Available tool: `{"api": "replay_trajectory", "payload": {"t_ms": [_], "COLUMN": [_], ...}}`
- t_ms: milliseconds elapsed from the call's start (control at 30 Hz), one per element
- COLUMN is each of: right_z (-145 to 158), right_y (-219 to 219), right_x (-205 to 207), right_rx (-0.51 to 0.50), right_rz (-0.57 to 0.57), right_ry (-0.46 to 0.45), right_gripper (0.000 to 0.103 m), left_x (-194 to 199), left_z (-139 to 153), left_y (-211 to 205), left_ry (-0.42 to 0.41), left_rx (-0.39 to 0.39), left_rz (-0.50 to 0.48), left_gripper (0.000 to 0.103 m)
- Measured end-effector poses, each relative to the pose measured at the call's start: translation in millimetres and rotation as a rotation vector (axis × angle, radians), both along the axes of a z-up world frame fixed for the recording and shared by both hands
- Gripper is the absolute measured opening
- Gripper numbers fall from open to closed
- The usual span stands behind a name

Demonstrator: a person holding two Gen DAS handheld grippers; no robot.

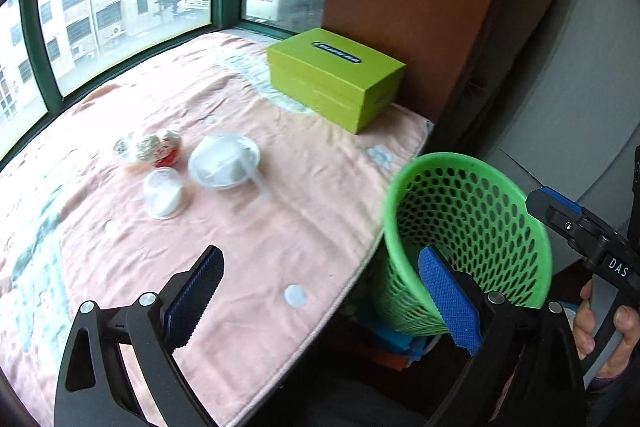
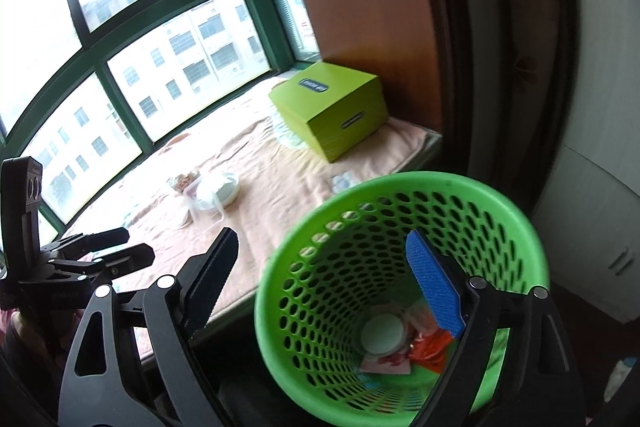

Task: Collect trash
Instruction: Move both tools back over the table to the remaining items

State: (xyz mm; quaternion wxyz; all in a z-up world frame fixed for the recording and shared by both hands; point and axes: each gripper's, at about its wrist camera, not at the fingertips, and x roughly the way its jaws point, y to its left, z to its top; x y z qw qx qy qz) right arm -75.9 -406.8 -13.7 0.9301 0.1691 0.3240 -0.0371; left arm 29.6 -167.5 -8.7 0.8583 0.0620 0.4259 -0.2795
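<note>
Left tongs (image 1: 320,303) spread wide, empty. Right tongs (image 2: 324,279) spread wide, empty, above green basket (image 2: 400,183).

Window-side ledge covered by a pale pink cloth with white dots and faded print (image 1: 248,211) — runs along the green-framed windows. On it: a lime-green rectangular cardboard box with a dark oval label (image 1: 336,77), at the far end against a brown wooden panel; a white round plastic bowl (image 1: 224,161) near the middle; a small white lidded plastic cup (image 1: 165,193) just beside it; a crumpled clear wrapper with red inside (image 1: 154,149) — behind the cup.
</note>
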Motion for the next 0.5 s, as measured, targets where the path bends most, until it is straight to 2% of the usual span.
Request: {"api": "replay_trajectory", "payload": {"t_ms": [500], "right_z": [-17.5], "right_y": [102.7], "right_x": [99.1], "right_rx": [-0.038], "right_rz": [0.237], "right_ry": [0.085], "right_gripper": [0.086], "left_x": [59.7], "left_z": [-8.7], "left_y": [123.1], "left_ry": [-0.007], "left_rx": [0.039], "left_rz": [0.253], "left_gripper": [0.095]}}
